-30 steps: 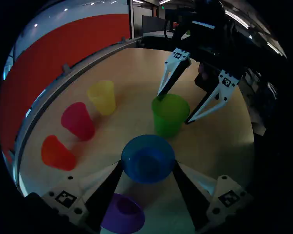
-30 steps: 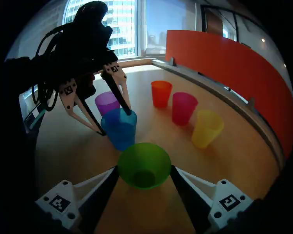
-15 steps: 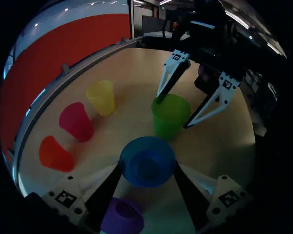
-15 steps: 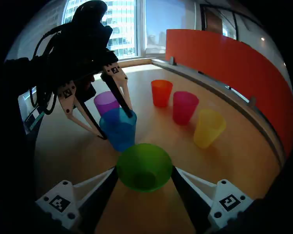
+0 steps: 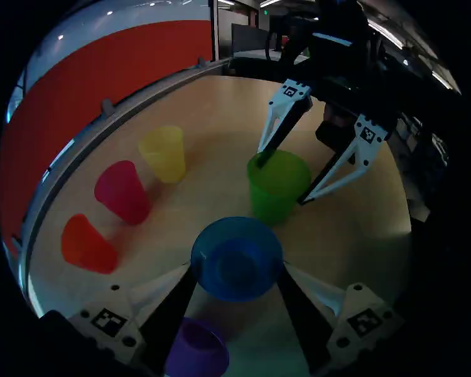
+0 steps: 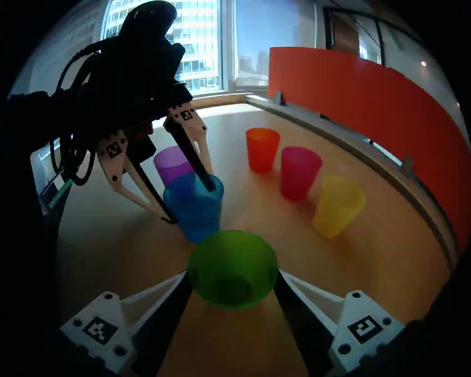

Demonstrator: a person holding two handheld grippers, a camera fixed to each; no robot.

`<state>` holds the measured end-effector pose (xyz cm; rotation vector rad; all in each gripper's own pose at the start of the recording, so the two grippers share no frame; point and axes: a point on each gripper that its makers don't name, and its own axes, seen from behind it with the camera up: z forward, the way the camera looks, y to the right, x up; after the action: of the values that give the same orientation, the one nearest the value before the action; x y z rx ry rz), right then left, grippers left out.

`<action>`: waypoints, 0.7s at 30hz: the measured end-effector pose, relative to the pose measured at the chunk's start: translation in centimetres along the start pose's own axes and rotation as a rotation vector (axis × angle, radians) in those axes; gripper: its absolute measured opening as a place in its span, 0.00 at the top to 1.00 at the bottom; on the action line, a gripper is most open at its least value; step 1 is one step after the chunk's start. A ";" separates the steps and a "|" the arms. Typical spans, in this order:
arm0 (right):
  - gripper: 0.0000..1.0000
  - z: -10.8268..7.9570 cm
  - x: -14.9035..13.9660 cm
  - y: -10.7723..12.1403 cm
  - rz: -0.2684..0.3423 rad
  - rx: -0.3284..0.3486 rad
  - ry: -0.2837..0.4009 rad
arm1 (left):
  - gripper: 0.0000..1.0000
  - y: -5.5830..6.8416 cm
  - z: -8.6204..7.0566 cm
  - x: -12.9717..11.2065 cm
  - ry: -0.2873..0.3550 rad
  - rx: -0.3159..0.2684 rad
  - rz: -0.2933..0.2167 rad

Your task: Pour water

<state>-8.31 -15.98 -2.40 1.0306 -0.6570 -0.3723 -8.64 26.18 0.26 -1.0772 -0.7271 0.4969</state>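
- Upright blue cup [image 5: 237, 259], mouth open toward the camera, clenched near the rim between both fingers of the left gripper [image 5: 235, 269].
- Upright green cup [image 6: 232, 269] grasped the same way by the right gripper [image 6: 232, 278], one finger pressed to each side.
- Left gripper view: green cup straight ahead of that claw and a touch to its right, just beyond the blue cup, near it but apart. Opposite claw reaching in from the far side to straddle it.
- Right gripper view: blue cup just ahead of that claw and slightly to its left. Other claw's fingers on either side of it, one at the far rim, one down the near-left wall.
- Contents of either cup impossible to tell in the dim light.
- Purple cup [image 5: 196, 349] right under the left claw, between the bases of its fingers and nearer the camera than the blue cup.
- Off to the left of the left claw, well apart from its grip, a row of three upright cups: yellow cup [image 5: 163, 154] farthest ahead, pink cup [image 5: 121, 191] in the middle, orange cup [image 5: 85, 245] closest.
- Pale wooden table [image 5: 223, 125] beneath all six.
- Red partition [image 5: 97, 81] along the table's edge beyond the row.
- Bright window [image 6: 198, 44] behind the left claw in the right gripper view.
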 end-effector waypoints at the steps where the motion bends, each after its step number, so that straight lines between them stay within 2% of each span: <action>1: 0.08 0.0 0.0 0.0 0.001 0.000 0.000 | 0.15 0.0 0.0 0.0 0.001 0.000 -0.001; 13: 0.08 -0.7 0.8 -0.4 0.017 0.005 0.021 | 0.15 0.3 -0.4 0.3 0.025 -0.013 -0.008; 21: 0.09 -1.7 1.6 -0.4 0.013 -0.008 0.034 | 0.15 0.2 -1.8 1.5 0.063 0.005 -0.007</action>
<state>-6.04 -15.97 -2.86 1.0231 -0.6305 -0.3452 -6.35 26.20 -0.03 -1.0811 -0.6734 0.4563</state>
